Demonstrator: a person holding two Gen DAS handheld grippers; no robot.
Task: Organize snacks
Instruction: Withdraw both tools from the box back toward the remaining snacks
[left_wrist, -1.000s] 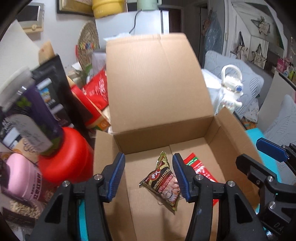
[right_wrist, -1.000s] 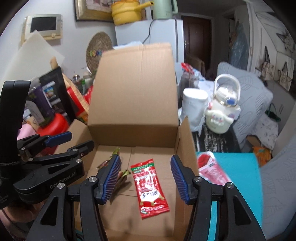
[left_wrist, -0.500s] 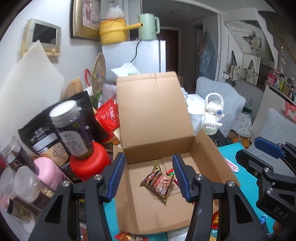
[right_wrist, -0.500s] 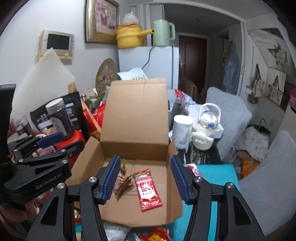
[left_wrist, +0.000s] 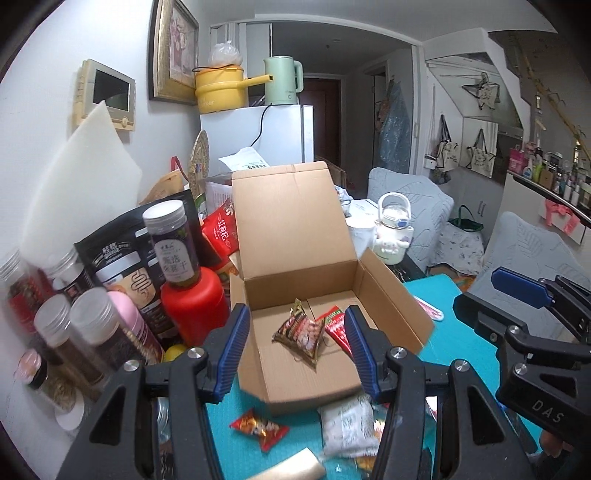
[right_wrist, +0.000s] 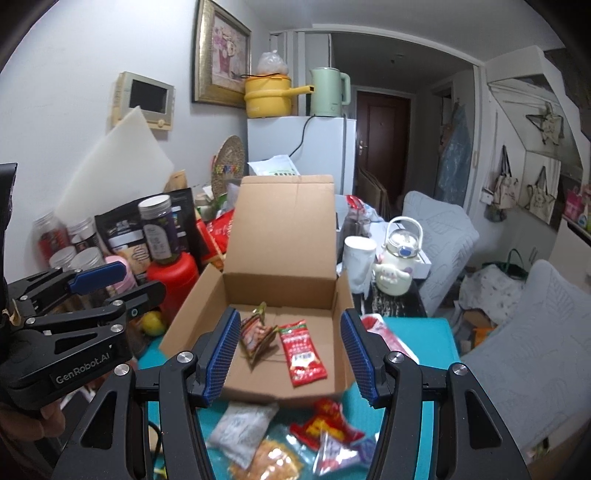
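Left gripper (left_wrist: 297, 347) and right gripper (right_wrist: 290, 356) both empty, jaws apart, now pulled back and up from box (left_wrist: 391, 295), which looked much nearer a second ago. Two packets lie inside: brown crinkly pouch (left_wrist: 301, 334), flat red sachet (right_wrist: 302, 349). Drop-off looks done; next pick likely from loose snacks (right_wrist: 325, 424) on teal table (left_wrist: 458, 332) near box front. Box: plain corrugated cardboard, lid upright at far side. Snacks: glossy foil, soft white pack.
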